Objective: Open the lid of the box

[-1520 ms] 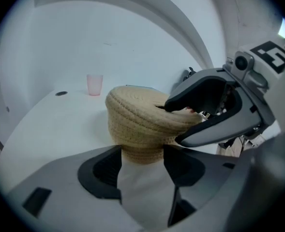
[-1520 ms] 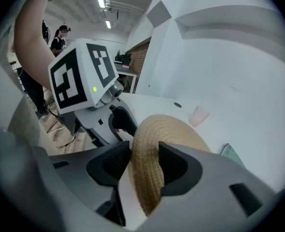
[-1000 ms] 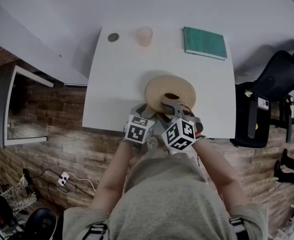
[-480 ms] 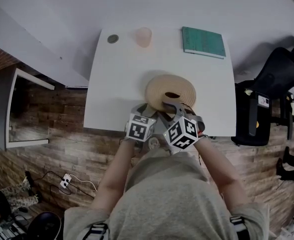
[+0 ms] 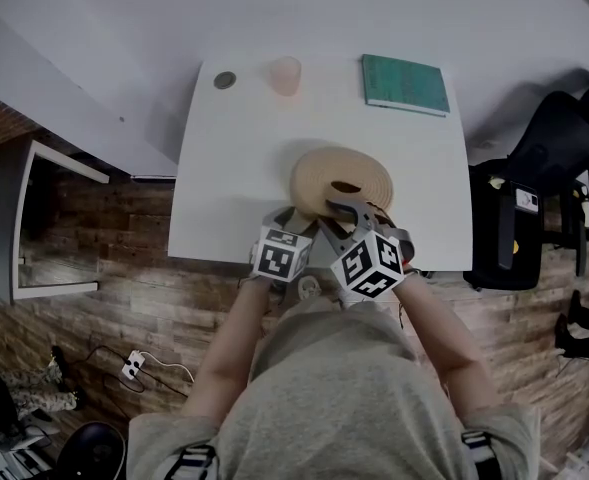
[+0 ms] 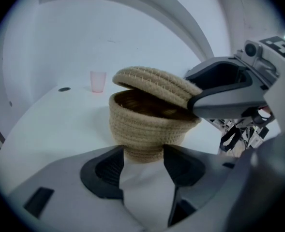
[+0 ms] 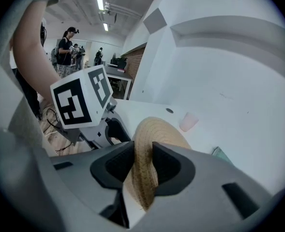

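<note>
A round woven basket stands near the front edge of the white table. Its woven lid is tilted, raised on the right side, so the dark inside shows. My left gripper is shut on the basket's narrow base, a pad on each side. My right gripper has the lid's rim between its pads, and its jaws are closing on it. In the head view both grippers meet at the lid's near edge.
A pink cup and a small dark disc sit at the table's far left. A green book lies at the far right. A black chair stands right of the table. People stand far off in the right gripper view.
My right gripper has shifted slightly to the right and toward me at the lid's rim. The basket and my left gripper have hardly moved.
</note>
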Motion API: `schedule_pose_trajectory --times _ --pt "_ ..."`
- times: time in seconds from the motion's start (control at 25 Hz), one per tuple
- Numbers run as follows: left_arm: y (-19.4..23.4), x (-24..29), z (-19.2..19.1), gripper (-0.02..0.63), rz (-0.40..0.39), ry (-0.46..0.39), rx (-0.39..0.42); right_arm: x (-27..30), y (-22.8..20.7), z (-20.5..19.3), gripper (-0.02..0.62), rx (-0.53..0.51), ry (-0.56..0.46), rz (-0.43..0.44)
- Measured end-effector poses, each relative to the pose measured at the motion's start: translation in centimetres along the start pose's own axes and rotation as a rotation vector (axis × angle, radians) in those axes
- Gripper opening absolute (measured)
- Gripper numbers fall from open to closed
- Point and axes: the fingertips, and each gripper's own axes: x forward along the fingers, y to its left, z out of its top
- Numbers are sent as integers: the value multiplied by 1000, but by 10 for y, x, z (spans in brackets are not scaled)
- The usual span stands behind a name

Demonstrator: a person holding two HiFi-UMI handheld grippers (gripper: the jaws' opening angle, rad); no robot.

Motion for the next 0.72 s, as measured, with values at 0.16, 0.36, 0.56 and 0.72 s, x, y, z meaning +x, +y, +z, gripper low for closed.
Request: schedule_pose_trajectory --times 0.16,0.36,0.56,0.72 --pt "-5 -2 0 245 -14 12 -6 -7 -8 5 110 20 -20 -12" --pt "-7 -2 0 245 -17 12 -7 -17 -21 12 101 61 -52 -26" --pt "-7 -2 1 245 -12 18 -3 -25 -39 19 95 129 -92 -44" --pt "-6 -3 0 245 -10 20 1 -32 -52 23 92 205 -137 -63"
